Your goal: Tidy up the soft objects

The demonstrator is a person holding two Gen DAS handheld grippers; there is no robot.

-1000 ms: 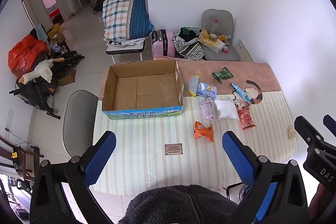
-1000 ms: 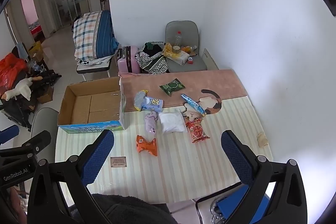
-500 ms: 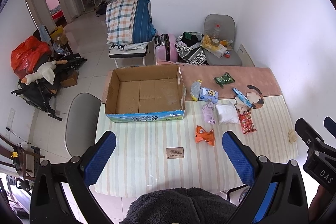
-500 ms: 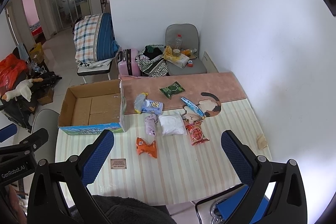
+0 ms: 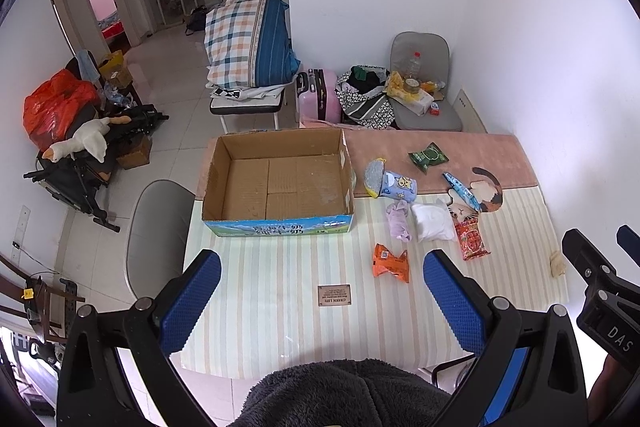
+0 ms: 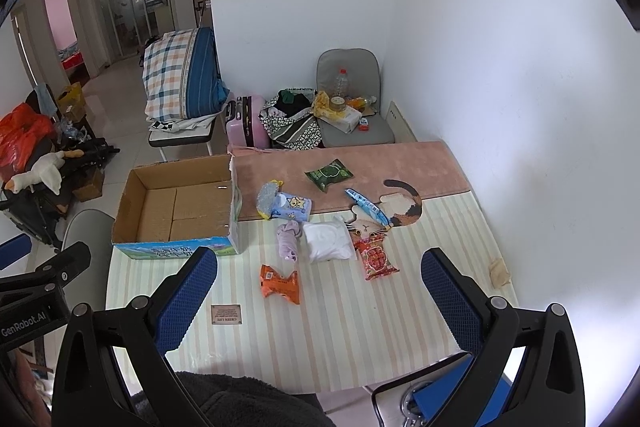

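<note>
Bare striped table (image 5: pixel 280 291) fills the frame's centre, broken only by a small label plate (image 5: pixel 334 295); a cardboard box (image 5: pixel 276 183) blocks the upper left, scattered packets (image 5: pixel 432 223) crowd the upper right.

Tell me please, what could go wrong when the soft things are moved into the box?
The white pouch touches the purple cloth and the red packet, so a grab there may drag a neighbour. The cardboard box looks light, so a bump could push it. Both grippers are open and hold nothing.
</note>
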